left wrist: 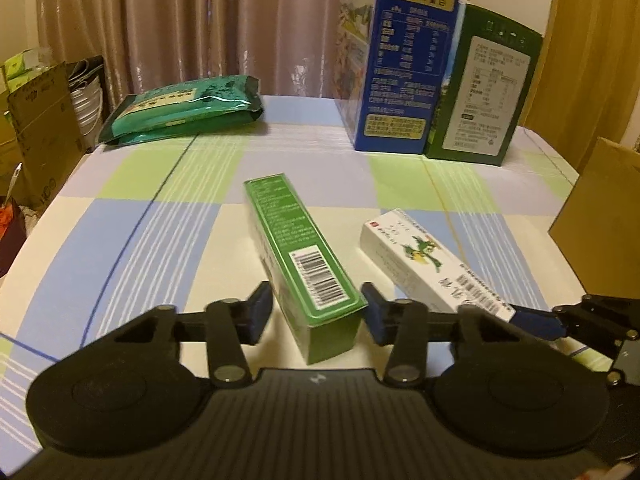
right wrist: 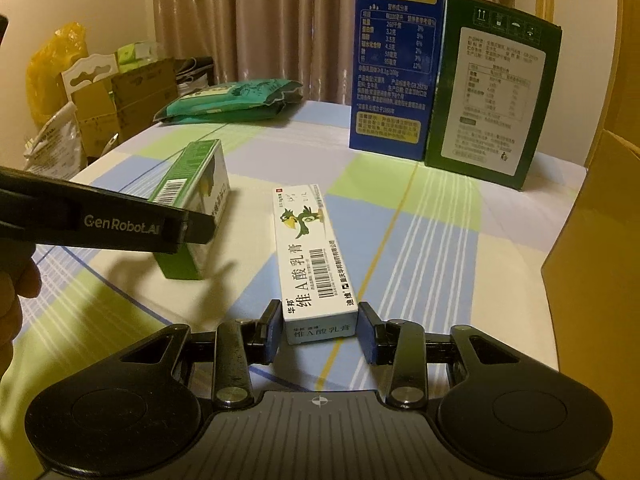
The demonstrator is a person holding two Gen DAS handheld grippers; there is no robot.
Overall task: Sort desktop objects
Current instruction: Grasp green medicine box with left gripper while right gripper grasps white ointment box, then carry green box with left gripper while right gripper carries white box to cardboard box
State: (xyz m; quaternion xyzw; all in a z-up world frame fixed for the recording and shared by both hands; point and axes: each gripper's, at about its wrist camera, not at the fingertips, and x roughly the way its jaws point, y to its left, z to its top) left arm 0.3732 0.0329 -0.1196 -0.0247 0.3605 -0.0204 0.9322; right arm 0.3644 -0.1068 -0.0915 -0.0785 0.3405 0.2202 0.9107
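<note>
Closest to the left wrist camera, the left gripper [left wrist: 316, 316] is straddling the near end of the green carton [left wrist: 302, 256], its fingers [left wrist: 258, 312] narrowed around it, the right one touching, the left with a thin gap. Just right of that carton, the white ointment box [right wrist: 312, 264] is lying flat on the checked desk [right wrist: 432, 248], with the right gripper [right wrist: 320, 330] bracketing its near end, blue fingers [right wrist: 274, 330] sitting just off its sides. Beyond the carton, a blue milk box [left wrist: 404, 52] and a dark green box [left wrist: 480, 92] are standing upright, touching; a green pouch [left wrist: 188, 108] is lying far left of them.
</note>
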